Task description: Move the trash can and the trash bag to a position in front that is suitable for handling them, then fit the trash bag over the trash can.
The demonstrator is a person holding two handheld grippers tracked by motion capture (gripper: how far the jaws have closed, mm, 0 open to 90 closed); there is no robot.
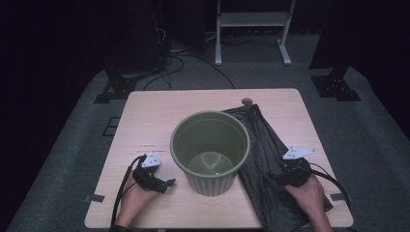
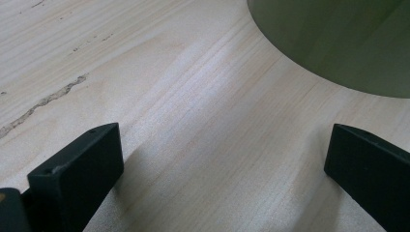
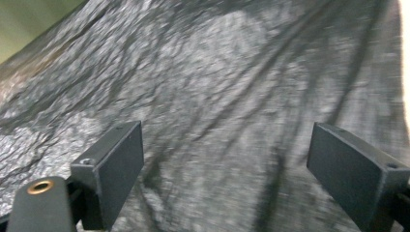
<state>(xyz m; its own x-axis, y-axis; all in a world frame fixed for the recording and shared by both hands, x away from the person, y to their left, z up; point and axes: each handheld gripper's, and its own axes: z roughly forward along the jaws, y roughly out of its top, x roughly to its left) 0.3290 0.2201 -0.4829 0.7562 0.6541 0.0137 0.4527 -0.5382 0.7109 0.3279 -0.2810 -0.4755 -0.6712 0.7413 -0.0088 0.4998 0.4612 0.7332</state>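
Note:
A green plastic pot [image 1: 211, 151] stands upright and empty in the middle of the wooden table [image 1: 154, 116]. To its right lies a black crinkled plastic bag [image 1: 270, 154], flat on the table and reaching under the pot's side. My left gripper [image 1: 167, 183] rests on the table left of the pot, its jaws wide apart over bare wood [image 2: 212, 145], with the pot's wall [image 2: 338, 43] ahead. My right gripper [image 1: 275, 177] sits over the bag, open, with the bag's wrinkled film [image 3: 222, 121] below and between its jaws.
The table's front edge runs just behind both hands. A white frame [image 1: 252, 29], cables and dark stands are on the grey floor beyond the table's far edge. A small round hole [image 1: 247, 101] sits near the bag's far end.

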